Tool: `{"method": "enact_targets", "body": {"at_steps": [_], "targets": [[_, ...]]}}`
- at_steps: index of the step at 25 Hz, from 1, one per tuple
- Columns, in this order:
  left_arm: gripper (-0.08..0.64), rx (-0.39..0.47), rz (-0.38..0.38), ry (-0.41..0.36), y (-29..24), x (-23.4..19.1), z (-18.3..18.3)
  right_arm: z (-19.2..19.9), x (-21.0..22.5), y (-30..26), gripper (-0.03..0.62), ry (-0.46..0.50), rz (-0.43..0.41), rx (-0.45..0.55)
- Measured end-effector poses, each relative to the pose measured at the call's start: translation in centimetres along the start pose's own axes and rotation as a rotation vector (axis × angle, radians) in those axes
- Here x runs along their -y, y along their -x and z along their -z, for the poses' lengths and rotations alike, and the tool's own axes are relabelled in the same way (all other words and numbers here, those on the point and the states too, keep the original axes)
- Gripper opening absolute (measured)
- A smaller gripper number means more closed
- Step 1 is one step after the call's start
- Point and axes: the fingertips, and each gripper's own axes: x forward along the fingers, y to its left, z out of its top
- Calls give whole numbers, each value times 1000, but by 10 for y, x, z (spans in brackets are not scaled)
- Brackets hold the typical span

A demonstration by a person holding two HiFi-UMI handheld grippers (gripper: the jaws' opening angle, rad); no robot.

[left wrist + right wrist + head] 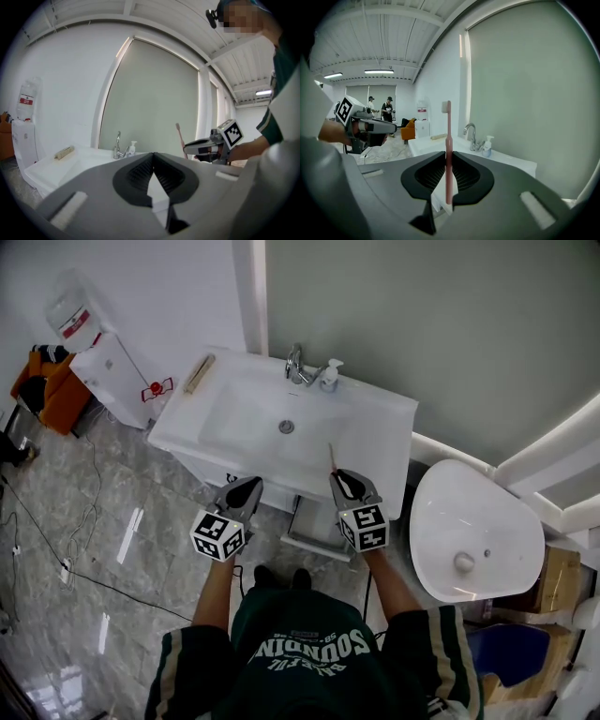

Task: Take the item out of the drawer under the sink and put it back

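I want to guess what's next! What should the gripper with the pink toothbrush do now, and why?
Probably lower the right gripper toward the drawer under the sink: its jaws clamp the toothbrush upright, apparently already taken out, so putting it back remains.

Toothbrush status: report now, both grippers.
Right gripper shut on pink toothbrush, held upright. Left gripper shut, empty. Drawer under sink looks open; nothing seen blocking it.

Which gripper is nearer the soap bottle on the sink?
Right. The right gripper, holding the toothbrush, is almost straight in front of the soap bottle; the left gripper sits further left.
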Motion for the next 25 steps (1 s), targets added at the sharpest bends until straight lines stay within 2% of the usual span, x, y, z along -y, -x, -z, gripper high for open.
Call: {"method": "enact_targets", "body": {"at_steps": [25], "targets": [[49, -25, 12, -1, -4, 3, 5, -2, 0, 0, 51, -30, -15, 10]]}}
